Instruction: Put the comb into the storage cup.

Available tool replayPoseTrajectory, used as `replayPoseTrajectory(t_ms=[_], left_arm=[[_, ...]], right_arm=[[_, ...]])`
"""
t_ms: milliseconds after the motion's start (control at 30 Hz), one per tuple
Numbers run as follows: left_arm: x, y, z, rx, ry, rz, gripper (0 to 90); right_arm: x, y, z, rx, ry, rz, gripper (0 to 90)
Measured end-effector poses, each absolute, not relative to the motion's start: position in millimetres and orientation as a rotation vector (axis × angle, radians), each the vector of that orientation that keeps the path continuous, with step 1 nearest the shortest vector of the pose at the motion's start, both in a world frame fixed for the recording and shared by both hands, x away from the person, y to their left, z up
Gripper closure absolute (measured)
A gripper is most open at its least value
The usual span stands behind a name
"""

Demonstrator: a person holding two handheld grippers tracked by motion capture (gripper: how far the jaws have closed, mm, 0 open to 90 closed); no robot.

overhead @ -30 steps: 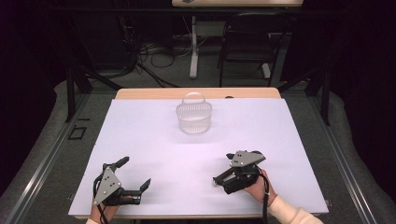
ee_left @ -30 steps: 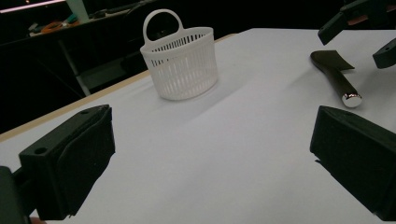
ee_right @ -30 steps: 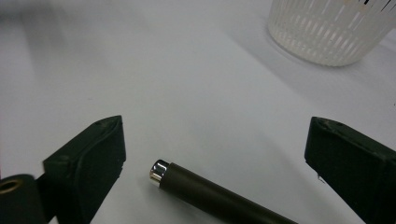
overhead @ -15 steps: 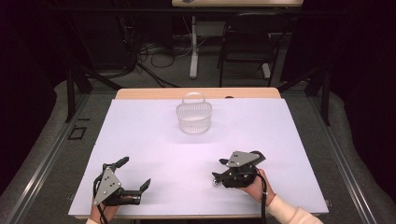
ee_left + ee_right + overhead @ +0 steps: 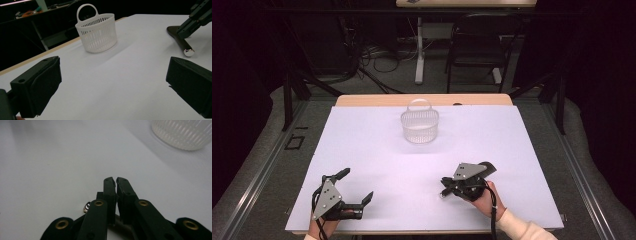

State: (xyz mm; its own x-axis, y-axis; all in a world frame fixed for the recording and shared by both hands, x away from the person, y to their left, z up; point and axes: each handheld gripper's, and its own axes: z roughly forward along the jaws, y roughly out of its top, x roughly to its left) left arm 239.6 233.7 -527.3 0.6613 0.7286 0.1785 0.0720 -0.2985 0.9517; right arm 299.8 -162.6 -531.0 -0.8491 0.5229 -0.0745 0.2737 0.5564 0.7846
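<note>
Clamped between the black jaws of the right gripper (image 5: 444,182) is a slim dark tool with a shiny metal end (image 5: 182,43), which is seen low against the white-covered table (image 5: 512,150) toward its near right part. The jaws have just been closing, and in the right gripper view they are seen drawn almost together at the tips of the right gripper (image 5: 116,181), with a small bright metal piece of the tool (image 5: 86,208) visible just beneath them on one side. From the left gripper view, the right gripper (image 5: 181,31) is shown gripping the tool partway along, the flat dark end being laid on the sheet and the shiny end pointed toward the camera. What kind of tool it is cannot be told. The left gripper (image 5: 357,184) is held near the front left corner of the table, its jaws spread wide with nothing between them but bare white sheet. A white slatted plastic basket with a loop handle (image 5: 419,125) is stood upright at the far middle of the table, well apart from both grippers.
</note>
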Motion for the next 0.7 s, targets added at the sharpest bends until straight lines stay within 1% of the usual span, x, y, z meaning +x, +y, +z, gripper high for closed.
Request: replayPoseTrajectory(t_ms=[133,700], left_arm=[[239.5,233.7,-527.3,1.777,0.643,0.744,0.1],[239.4,233.9,-527.3,1.780,0.641,0.747,0.1]], right_arm=[[299.1,-159.9,-532.0,0.648,2.507,1.153,89.9],[301.6,-152.7,-540.8,0.615,2.565,1.008,90.0]])
